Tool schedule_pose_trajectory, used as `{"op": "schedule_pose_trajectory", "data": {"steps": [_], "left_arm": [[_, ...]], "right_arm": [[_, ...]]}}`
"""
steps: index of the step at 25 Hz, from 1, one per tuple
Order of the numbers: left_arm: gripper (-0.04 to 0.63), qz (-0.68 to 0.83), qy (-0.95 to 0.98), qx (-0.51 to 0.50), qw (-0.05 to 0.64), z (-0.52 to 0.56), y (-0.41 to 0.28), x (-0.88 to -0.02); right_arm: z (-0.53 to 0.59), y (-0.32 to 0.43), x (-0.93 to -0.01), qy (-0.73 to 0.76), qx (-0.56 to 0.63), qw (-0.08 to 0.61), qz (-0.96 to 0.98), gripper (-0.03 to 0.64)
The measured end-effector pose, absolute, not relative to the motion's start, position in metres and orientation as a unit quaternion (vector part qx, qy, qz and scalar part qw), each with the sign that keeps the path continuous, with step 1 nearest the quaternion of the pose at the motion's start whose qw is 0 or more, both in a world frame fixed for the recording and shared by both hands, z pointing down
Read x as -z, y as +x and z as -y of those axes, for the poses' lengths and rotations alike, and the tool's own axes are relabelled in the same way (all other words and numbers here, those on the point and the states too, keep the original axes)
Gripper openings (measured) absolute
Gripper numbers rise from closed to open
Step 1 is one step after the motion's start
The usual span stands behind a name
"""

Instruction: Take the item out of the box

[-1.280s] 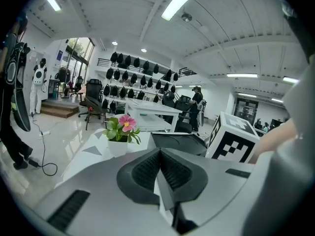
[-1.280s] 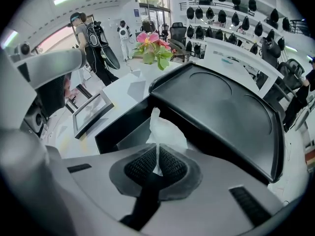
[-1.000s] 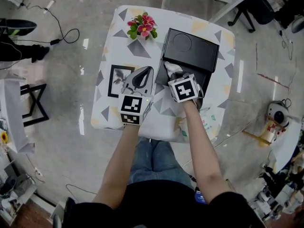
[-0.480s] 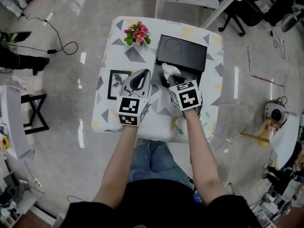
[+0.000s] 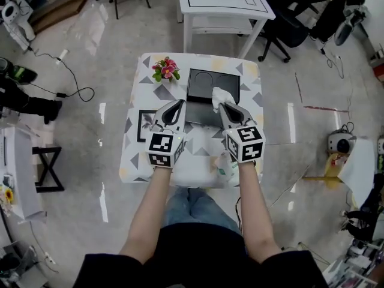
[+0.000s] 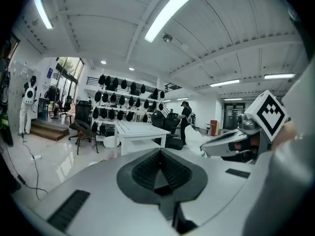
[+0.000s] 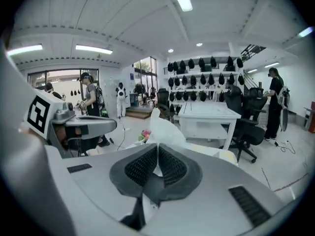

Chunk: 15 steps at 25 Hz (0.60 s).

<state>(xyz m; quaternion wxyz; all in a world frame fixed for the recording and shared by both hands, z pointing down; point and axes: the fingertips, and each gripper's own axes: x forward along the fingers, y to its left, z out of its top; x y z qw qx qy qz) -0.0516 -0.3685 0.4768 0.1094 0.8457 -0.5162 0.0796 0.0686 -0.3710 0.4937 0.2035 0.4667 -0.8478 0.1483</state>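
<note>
One crumpled white item (image 5: pixel 222 96) is pinched in the right gripper (image 5: pixel 222 106), whose jaws are closed tight on a thin fold of it. It sits over the right side of the single black box (image 5: pixel 201 87). The left gripper (image 5: pixel 179 104) is level with the right one, at the box's near left corner, with its jaws pressed together on nothing. The box stands on one table (image 5: pixel 133 161) covered in a triangle-patterned cloth. On the table, one bunch of pink flowers (image 5: pixel 165 68) stands far left of the box, and one framed picture (image 5: pixel 143 125) lies to the left.
</note>
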Motion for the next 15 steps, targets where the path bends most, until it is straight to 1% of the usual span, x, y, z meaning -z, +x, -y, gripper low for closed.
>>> {"op": "schedule_pose_trajectory", "data": {"steps": [5,9,15], "left_arm": [[0.020,0.507,0.855,-0.072,0.086,0.356,-0.046,-0.448],[0.020,0.499,0.861,-0.070,0.070,0.347,-0.042,-0.434],[0.020,0.493,0.866,-0.069,0.056,0.334,-0.037,-0.421]], "right_arm": [[0.352,0.093,-0.442,0.507,-0.110,0.125,0.846,0.011],[0.336,0.111,-0.418,0.535,-0.093,0.067,0.837,0.012],[0.311,0.133,-0.406,0.563,-0.071,0.030,0.823,0.012]]}}
